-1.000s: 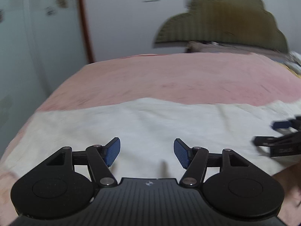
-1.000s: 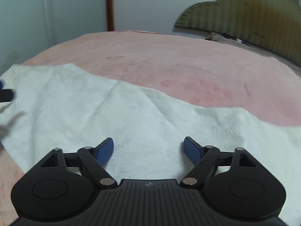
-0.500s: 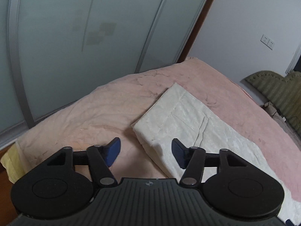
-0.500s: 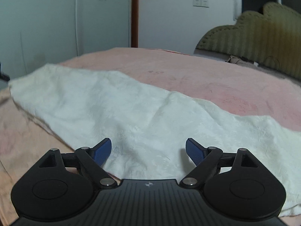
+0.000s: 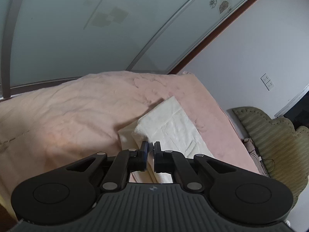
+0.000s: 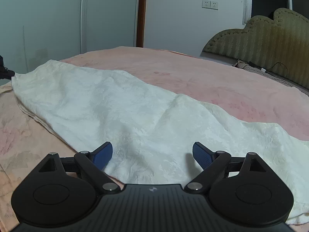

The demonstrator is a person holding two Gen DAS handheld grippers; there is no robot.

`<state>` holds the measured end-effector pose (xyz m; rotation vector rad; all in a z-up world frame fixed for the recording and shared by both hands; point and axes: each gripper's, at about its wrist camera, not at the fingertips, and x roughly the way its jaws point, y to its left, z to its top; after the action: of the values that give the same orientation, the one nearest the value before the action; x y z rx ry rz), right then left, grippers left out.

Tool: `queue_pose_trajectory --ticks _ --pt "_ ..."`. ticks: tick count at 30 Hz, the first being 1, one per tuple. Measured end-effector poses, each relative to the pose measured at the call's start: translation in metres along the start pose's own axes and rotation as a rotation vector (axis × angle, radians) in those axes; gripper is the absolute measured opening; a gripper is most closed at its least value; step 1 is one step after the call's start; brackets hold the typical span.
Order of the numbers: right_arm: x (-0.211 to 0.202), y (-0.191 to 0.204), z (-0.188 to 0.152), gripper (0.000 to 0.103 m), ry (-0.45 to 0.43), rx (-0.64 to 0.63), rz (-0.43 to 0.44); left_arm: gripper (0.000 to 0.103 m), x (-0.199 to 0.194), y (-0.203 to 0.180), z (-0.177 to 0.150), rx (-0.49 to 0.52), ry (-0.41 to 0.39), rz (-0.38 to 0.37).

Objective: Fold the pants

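Observation:
The white pants lie stretched out on the pink bed, folded lengthwise. In the left wrist view my left gripper is shut on the near corner of the pants' end, and that corner is lifted a little off the bed. In the right wrist view my right gripper is open and low over the middle of the pants, holding nothing. The left gripper's tip shows at the far left end of the pants.
A green padded headboard stands at the head of the bed, with cables in front of it. Frosted sliding wardrobe doors run along the bed's side. The pink bedspread extends around the pants.
My left gripper has swung to the end of the pants, closed on its corner and lifted it slightly. My right gripper has pulled back a little and stays open.

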<state>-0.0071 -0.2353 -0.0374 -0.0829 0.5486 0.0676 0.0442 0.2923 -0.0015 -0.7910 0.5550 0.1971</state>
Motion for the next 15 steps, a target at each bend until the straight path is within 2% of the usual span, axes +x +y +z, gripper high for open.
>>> queue_pose_trajectory --ticks 2,9,12,15 --pt "0.0 0.0 0.0 0.091 0.002 -0.005 0.001 0.006 0.009 -0.001 0.002 -0.001 -0.002 -0.012" --pt "-0.003 -0.002 0.0 0.093 -0.006 0.003 0.006 0.006 0.015 -0.007 -0.016 0.122 -0.059 0.112" --pt "-0.012 -0.017 0.001 0.093 -0.047 0.093 0.009 0.007 0.013 -0.009 -0.014 0.142 -0.05 0.126" --pt "-0.02 -0.044 0.0 0.093 -0.048 0.234 0.033 0.007 0.003 -0.017 -0.014 0.18 -0.063 0.153"
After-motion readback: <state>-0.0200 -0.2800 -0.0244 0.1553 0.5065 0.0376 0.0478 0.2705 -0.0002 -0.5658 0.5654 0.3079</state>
